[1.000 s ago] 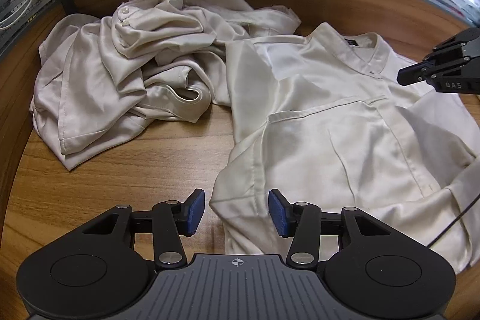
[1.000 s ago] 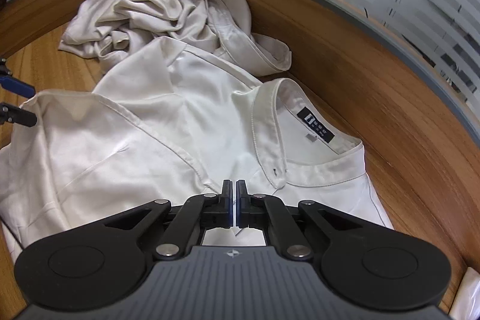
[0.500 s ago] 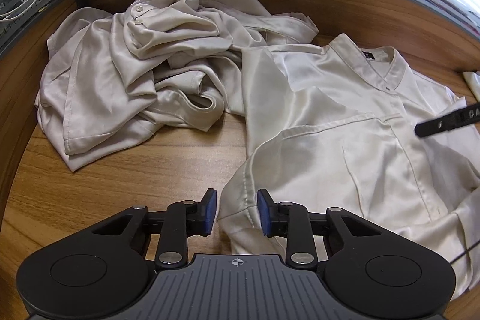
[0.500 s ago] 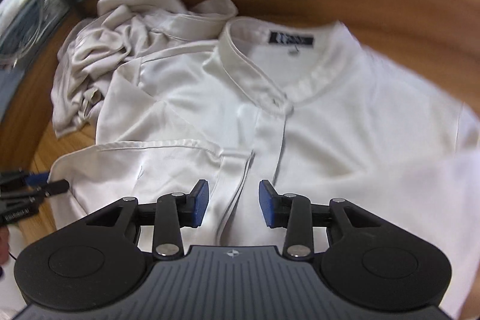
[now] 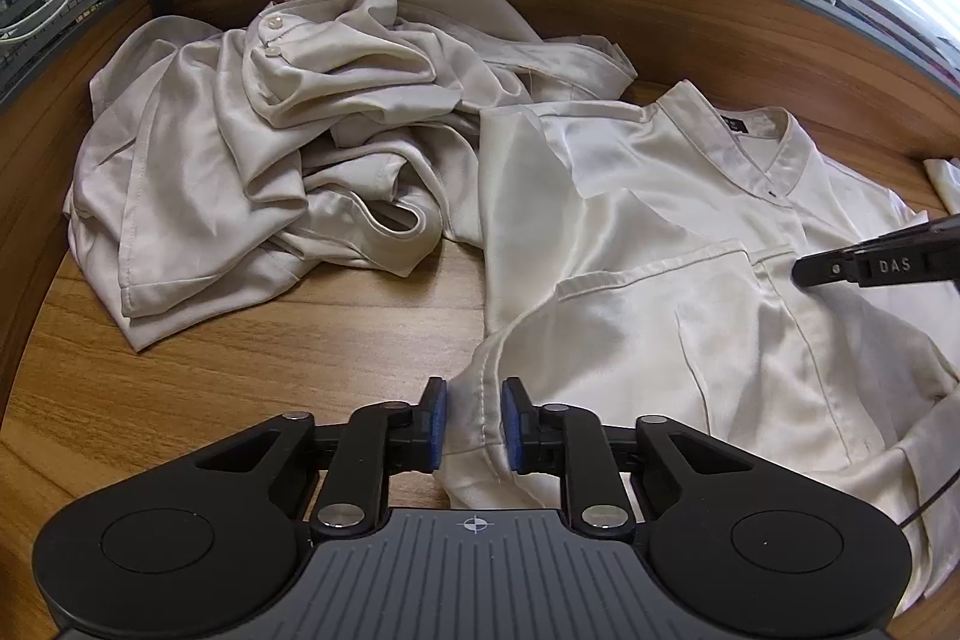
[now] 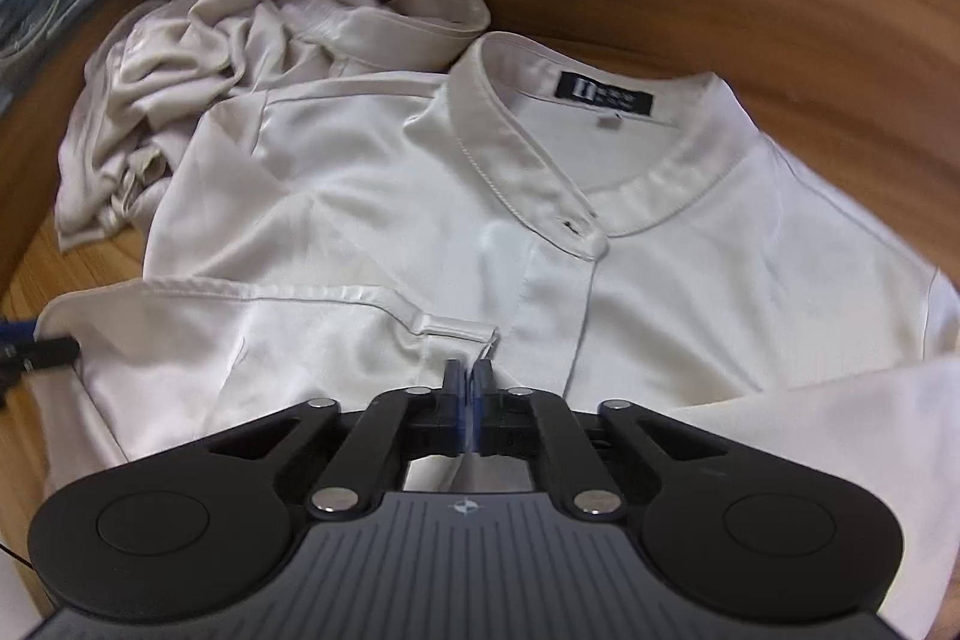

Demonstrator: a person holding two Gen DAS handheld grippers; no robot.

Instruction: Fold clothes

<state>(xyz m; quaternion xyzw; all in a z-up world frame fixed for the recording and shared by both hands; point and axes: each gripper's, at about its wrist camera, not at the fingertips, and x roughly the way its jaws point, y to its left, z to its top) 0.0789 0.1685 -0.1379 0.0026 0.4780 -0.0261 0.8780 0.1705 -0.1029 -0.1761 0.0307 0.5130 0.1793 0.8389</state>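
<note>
Lying flat on the wooden bench, collar away: white shirt, beside a crumpled beige garment. Left gripper jaws part-closed around the folded sleeve's hem; right gripper jaws pinched shut on the sleeve cuff by the placket.

the left claw sits low over the wooden tabletop, its blue pads either side of a stitched fold of the white shirt. a crumpled beige garment lies far left, touching the shirt. the right claw rests on the shirt at right.
</note>
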